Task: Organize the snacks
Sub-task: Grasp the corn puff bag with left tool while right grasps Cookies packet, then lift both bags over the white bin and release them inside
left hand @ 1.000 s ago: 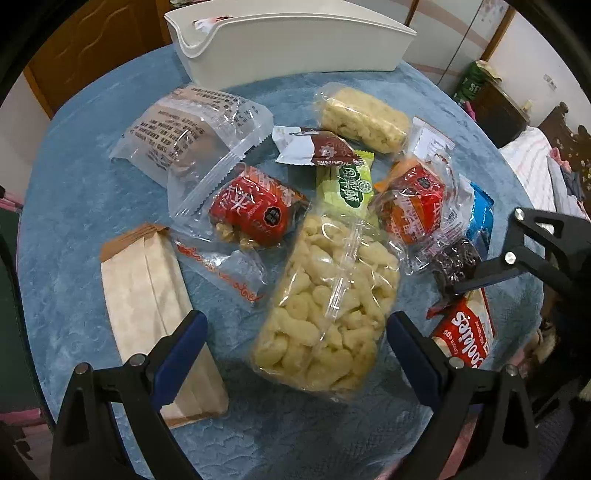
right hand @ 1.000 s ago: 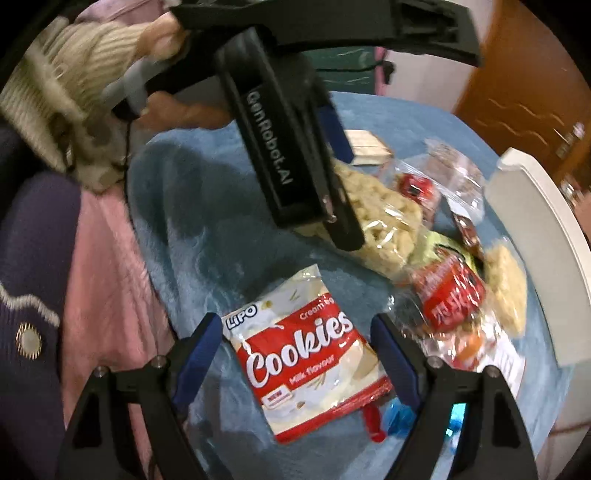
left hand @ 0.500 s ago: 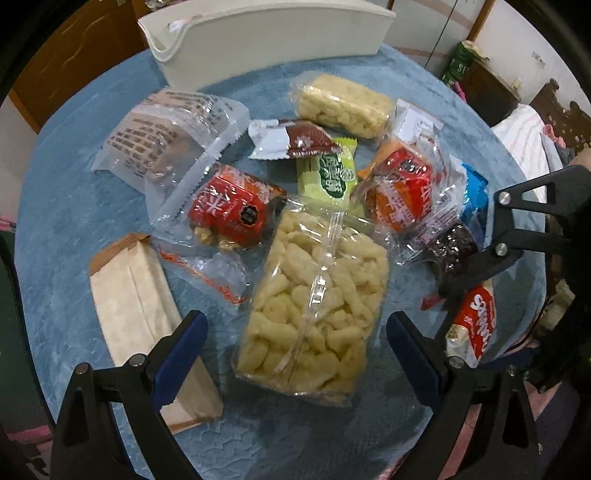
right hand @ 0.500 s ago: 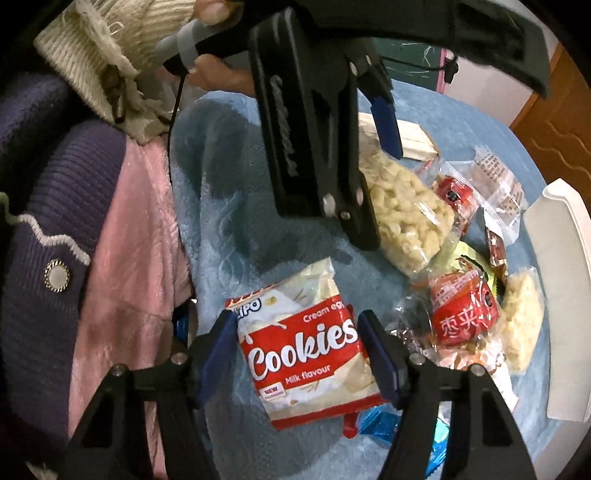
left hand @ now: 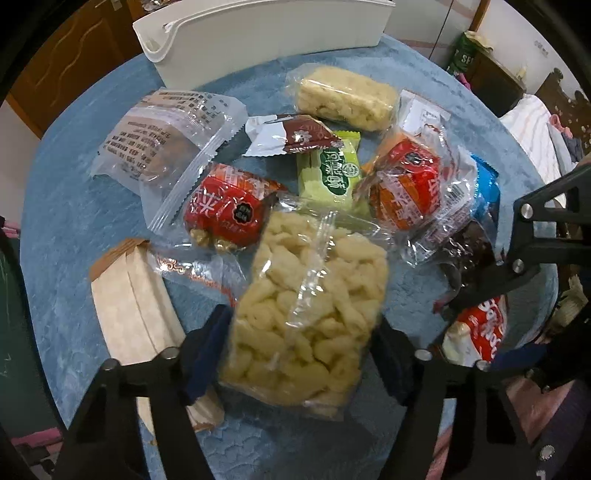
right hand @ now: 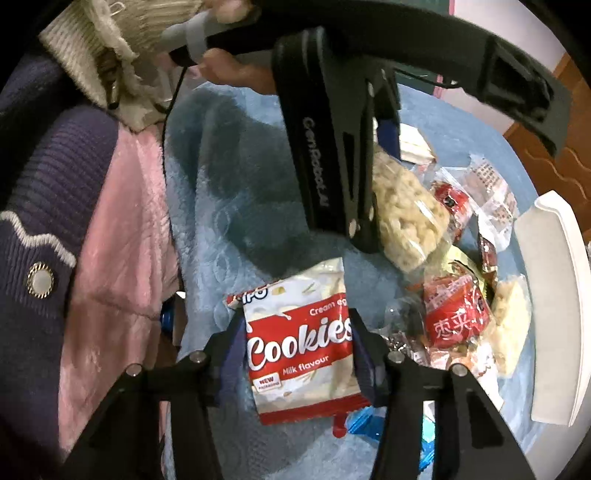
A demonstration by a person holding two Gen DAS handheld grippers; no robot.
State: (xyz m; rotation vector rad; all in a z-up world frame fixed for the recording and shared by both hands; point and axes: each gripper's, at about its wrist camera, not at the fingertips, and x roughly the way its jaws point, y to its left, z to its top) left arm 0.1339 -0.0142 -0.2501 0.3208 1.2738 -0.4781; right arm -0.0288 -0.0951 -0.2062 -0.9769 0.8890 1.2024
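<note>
A clear bag of pale puffed snacks (left hand: 306,302) lies on the blue tablecloth (left hand: 70,192). It sits between the blue pads of my left gripper (left hand: 301,354), whose jaws are closing and touch both of its sides. In the right wrist view a red and white Cookies pack (right hand: 299,343) stands between the pads of my right gripper (right hand: 295,354). Those jaws are closing too, and they pinch the pack's edges. The same pack (left hand: 476,332) shows at the right of the left wrist view.
A white bin (left hand: 266,33) stands at the table's far side. Loose snacks crowd the middle: a tan flat pack (left hand: 136,314), red date packs (left hand: 229,210), a green pack (left hand: 332,173), a rice bar (left hand: 343,96). A person's purple and pink clothing (right hand: 92,240) borders the near edge.
Both grippers' jaws have narrowed from wide open onto their packs. The left one came down and forward around the puffed snack bag; the right one closed in on the Cookies pack.
</note>
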